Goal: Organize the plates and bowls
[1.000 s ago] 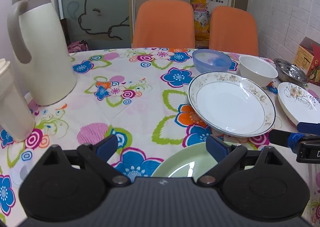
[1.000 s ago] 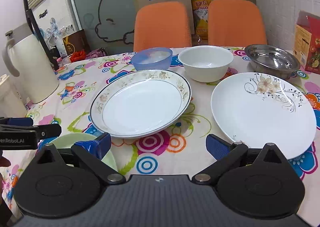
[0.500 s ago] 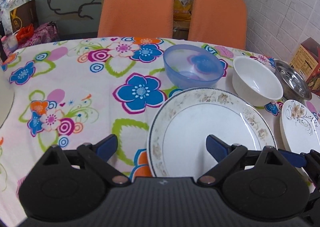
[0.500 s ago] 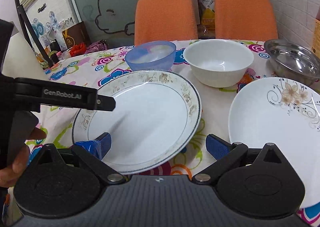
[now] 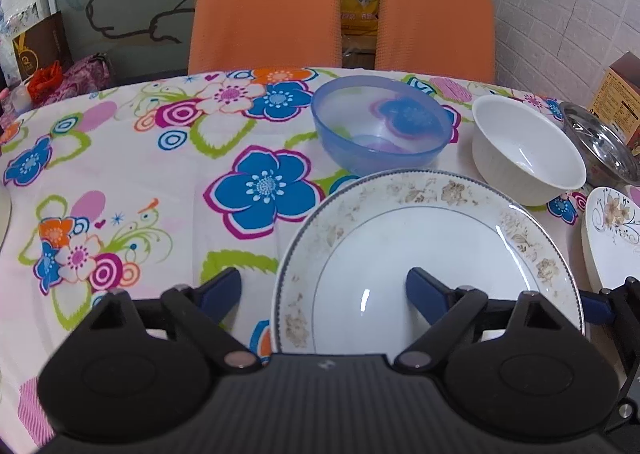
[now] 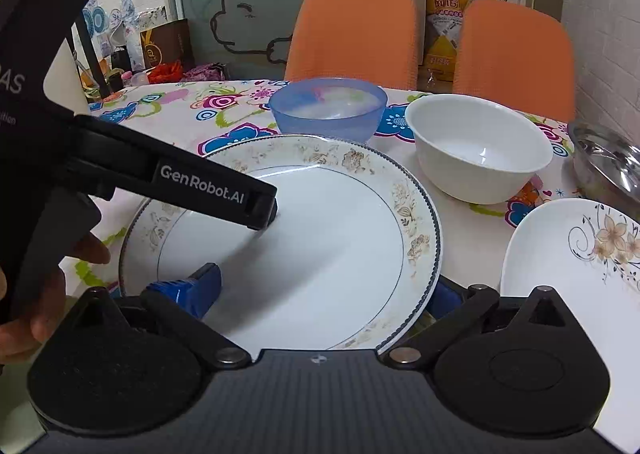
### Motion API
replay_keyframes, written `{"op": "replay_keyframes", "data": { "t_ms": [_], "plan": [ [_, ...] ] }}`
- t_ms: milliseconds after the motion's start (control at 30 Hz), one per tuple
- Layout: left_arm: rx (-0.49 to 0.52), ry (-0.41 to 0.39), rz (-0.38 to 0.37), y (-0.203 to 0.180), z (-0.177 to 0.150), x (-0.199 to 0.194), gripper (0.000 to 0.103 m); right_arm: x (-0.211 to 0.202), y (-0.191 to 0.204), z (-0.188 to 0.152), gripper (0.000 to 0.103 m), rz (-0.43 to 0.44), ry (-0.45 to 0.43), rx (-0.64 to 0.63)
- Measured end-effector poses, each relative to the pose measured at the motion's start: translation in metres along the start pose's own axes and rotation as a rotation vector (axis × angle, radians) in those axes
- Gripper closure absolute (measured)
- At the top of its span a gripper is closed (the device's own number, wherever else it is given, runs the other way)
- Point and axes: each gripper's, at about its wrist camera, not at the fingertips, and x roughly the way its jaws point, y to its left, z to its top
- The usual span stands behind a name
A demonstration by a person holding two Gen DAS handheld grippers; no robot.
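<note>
Two grippers, both mine, are set about the one rimmed plate (image 5: 432, 254), which lies near the front edge of the surface (image 5: 120, 174). The left gripper (image 5: 324, 290) has its jaws wide, one finger over the cloth and the other over the plate's well, so the left rim sits between them. The right gripper (image 6: 320, 290) is spread as broadly from the other side, with one pad above the well and the other partly hidden behind the right rim (I cannot tell whether either pad touches). I judge this straddling is meant to pinch the rim, since a shallow plate lying flat offers no other hold. It is glazed white ceramic, round and slightly dished, with a thin blue line and a faded beige flower border; it looks smooth and probably slippery. Just beyond it stands a translucent blue plastic bowl (image 5: 380, 130), and beside that a deep white bowl (image 5: 524, 150) and a shiny steel bowl (image 5: 600, 146). A flat white plate (image 5: 612, 230) with a painted blossom lies to the right, apart from mine. The cloth is bright with printed flowers, and two orange chairs (image 5: 266, 6) stand behind.
</note>
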Motion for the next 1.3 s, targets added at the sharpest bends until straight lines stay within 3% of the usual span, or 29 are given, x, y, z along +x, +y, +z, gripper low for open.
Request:
{"op": "replay_keyframes", "data": {
  "t_ms": [200,467,733,1067,1300],
  "plan": [
    [0.028,-0.014,-0.031,-0.01,-0.004,-0.005,0.029,0.001,0.002,-0.001,0.012,-0.031,-0.023,0.023],
    [0.019,-0.013,-0.022,-0.011,-0.007,-0.01,0.031,0.0,0.004,-0.004,0.012,-0.021,-0.053,0.004],
    [0.014,-0.028,-0.013,-0.02,-0.005,-0.022,0.038,-0.01,-0.001,0.003,0.012,0.009,-0.056,0.101],
    [-0.011,-0.072,-0.033,-0.017,-0.007,-0.07,0.04,-0.048,0.014,0.007,0.012,-0.001,-0.11,0.088],
    [-0.042,-0.122,-0.008,-0.004,-0.046,-0.131,0.041,-0.091,0.053,-0.01,0.012,0.008,-0.137,0.036]
  ]
}}
